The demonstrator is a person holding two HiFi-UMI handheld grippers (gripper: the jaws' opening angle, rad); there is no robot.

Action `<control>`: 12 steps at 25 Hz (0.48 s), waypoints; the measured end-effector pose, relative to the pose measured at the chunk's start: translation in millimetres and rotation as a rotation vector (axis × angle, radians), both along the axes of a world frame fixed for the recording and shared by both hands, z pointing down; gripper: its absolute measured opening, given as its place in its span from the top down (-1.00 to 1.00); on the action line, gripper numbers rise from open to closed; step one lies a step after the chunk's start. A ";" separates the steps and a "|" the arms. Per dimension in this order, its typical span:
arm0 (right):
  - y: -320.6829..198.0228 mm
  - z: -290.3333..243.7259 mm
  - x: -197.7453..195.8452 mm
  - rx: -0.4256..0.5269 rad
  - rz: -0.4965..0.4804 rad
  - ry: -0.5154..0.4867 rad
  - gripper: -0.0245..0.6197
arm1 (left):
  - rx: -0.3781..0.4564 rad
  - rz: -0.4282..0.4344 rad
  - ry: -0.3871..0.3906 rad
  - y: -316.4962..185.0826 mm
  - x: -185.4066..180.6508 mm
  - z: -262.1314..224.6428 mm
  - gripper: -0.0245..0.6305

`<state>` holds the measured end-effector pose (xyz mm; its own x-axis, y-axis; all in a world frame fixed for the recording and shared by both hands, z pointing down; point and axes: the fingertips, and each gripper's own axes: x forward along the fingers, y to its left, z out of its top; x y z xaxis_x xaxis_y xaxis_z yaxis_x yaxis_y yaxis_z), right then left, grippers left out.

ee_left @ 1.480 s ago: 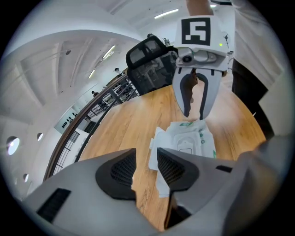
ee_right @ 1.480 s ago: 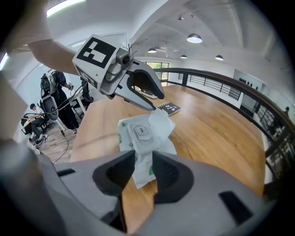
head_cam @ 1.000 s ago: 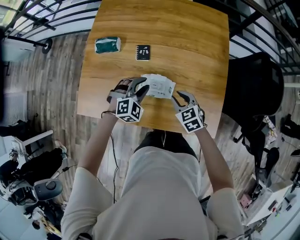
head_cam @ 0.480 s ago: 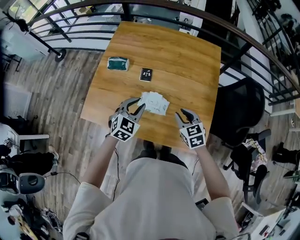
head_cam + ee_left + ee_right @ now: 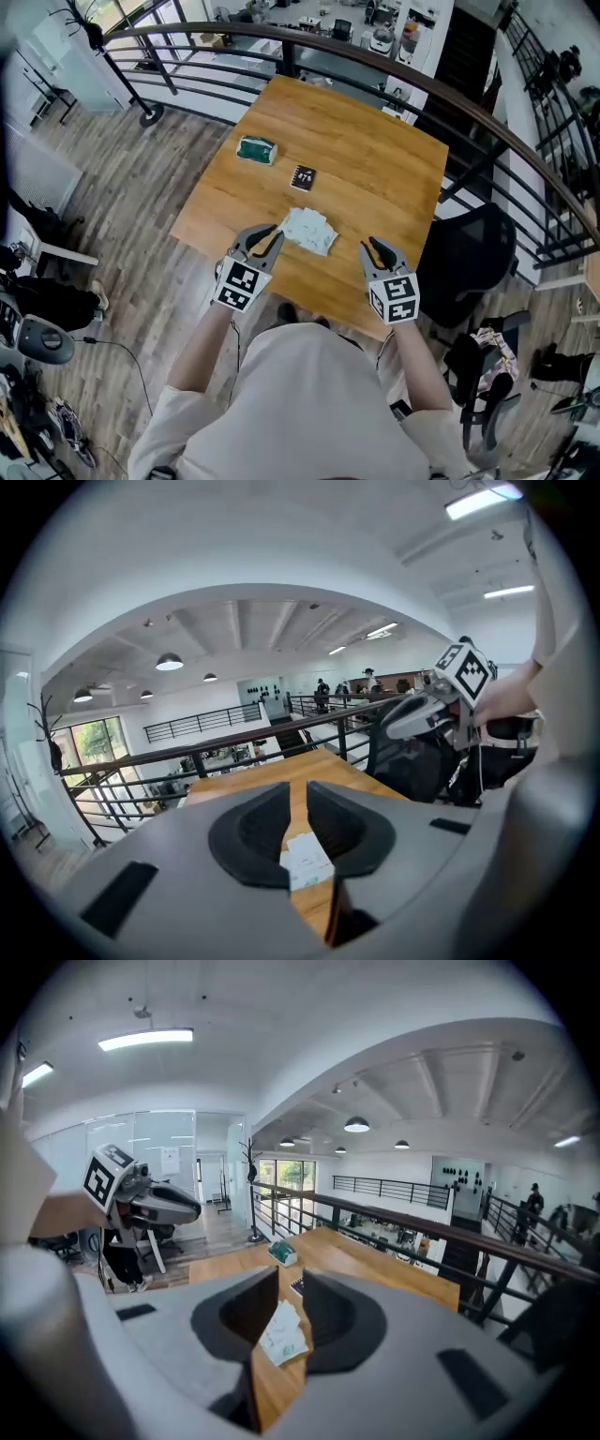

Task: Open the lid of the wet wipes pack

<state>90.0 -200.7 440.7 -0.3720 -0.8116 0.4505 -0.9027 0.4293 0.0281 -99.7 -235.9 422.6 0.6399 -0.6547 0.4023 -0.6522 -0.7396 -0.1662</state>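
Observation:
The white wet wipes pack [image 5: 308, 230] lies flat on the wooden table [image 5: 375, 169], near its front edge. Both grippers hang lifted above that edge, apart from the pack. My left gripper [image 5: 265, 236] is to the pack's left, its jaws closing to a narrow gap with nothing between them. My right gripper [image 5: 373, 248] is to the right, its jaws also closing and empty. In the left gripper view the pack [image 5: 307, 860] shows far below through the jaw gap. The right gripper view shows the pack [image 5: 284, 1335] the same way.
A green pack [image 5: 256, 149] and a small black marker card [image 5: 302, 178] lie further back on the table. A dark metal railing [image 5: 328, 56] curves behind the table. A black office chair [image 5: 473, 253] stands at the table's right. Wooden floor surrounds the table.
Both grippers have lifted off the pack and drawn back towards the person. Their jaws have narrowed. The pack stays on the table.

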 end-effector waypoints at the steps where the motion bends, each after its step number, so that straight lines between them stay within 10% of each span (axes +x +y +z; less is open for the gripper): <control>1: 1.0 -6.7 1.5 0.013 -0.001 -0.005 0.67 | 0.004 -0.013 0.013 3.6 -1.6 -4.8 0.78; 12: 15.6 -40.9 12.9 0.099 0.039 -0.103 0.80 | 0.033 -0.086 0.091 27.2 -13.6 -35.5 0.87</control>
